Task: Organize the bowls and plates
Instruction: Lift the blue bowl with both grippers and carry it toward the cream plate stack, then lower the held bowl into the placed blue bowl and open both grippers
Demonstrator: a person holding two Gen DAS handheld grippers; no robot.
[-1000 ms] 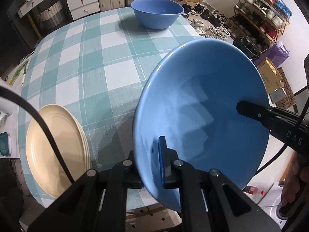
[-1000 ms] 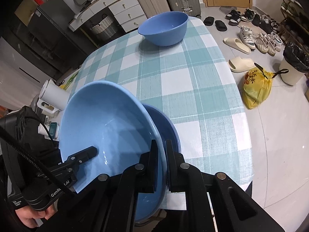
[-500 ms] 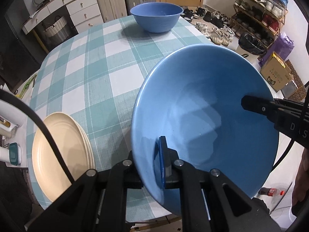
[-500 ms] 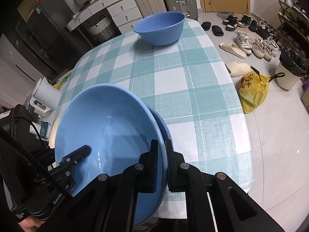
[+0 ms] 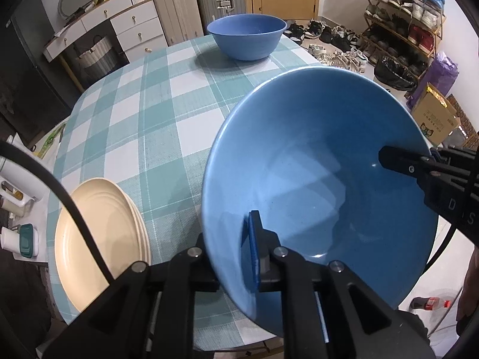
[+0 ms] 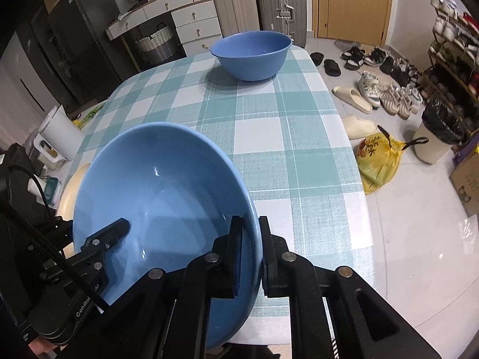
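1. The left gripper (image 5: 239, 257) pinches the near rim of the big blue bowl (image 5: 323, 179), one finger inside the wall and one outside. Its jaws are easing apart slightly, with the rim between them.
2. The right gripper (image 6: 250, 251) clamps the opposite rim of the same bowl (image 6: 161, 197) in the same way, its jaws also starting to loosen around the wall.
3. In the left wrist view the right gripper's finger reaches in from the right edge of the frame; in the right wrist view the left one shows at lower left. Two grips on opposite sides probably serve to keep a wide, smooth bowl from swinging.
4. The bowl fills the lower centre of both views, tilted with its mouth toward each camera, over the near end of the checked tablecloth (image 5: 143, 113). Whether it rests on anything beneath I cannot tell.
5. At lower left of the left wrist view lies a stack of cream plates (image 5: 98, 245), just beside the bowl, apparently already gathered.
6. A second blue bowl (image 5: 247, 40) stands upright at top centre, well apart at the far end of the table, likely the other bowl to be grouped.
7. Beyond the table, shoes and a shoe rack (image 5: 404, 24) occupy the upper right.
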